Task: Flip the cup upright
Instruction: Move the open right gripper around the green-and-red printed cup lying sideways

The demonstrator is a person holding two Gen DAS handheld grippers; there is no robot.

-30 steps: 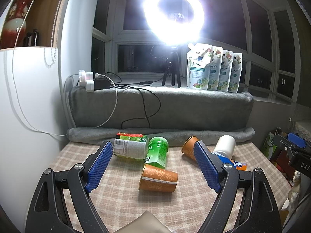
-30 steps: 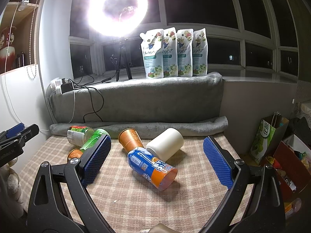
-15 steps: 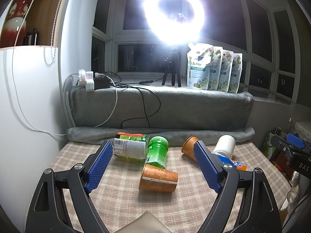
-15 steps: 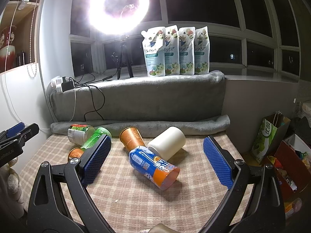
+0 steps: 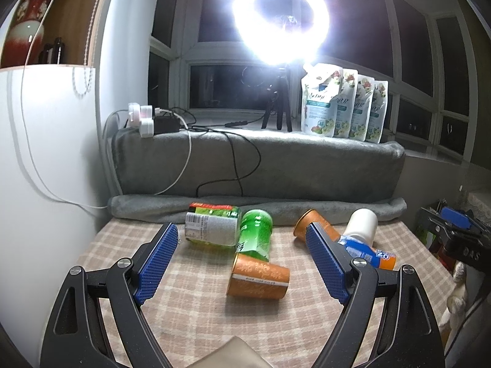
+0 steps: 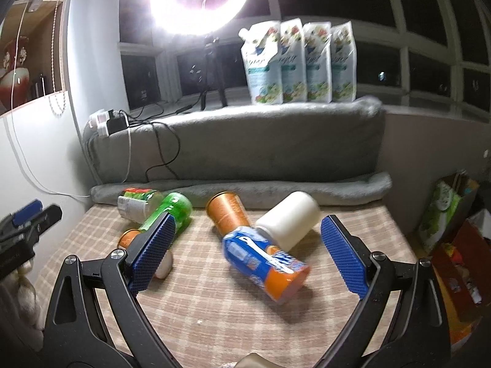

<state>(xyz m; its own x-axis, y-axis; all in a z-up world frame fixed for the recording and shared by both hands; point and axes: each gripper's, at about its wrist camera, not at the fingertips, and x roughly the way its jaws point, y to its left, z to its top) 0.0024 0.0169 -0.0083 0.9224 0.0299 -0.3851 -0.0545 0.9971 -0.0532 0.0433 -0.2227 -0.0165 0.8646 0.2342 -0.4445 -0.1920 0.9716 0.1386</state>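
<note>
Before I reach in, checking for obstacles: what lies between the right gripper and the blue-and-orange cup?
Only bare checked tablecloth, per the right wrist view, separates right gripper and blue-and-orange cup.

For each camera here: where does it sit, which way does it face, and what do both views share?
Left wrist: on the left gripper, looks at the orange cup lying on its side; both blue pads show, open.
Right wrist: on the right gripper, looks at the blue cup and white cup; open pads show, left gripper at left edge.
Shared: all six toppled cups, ring light, four pouches.
</note>
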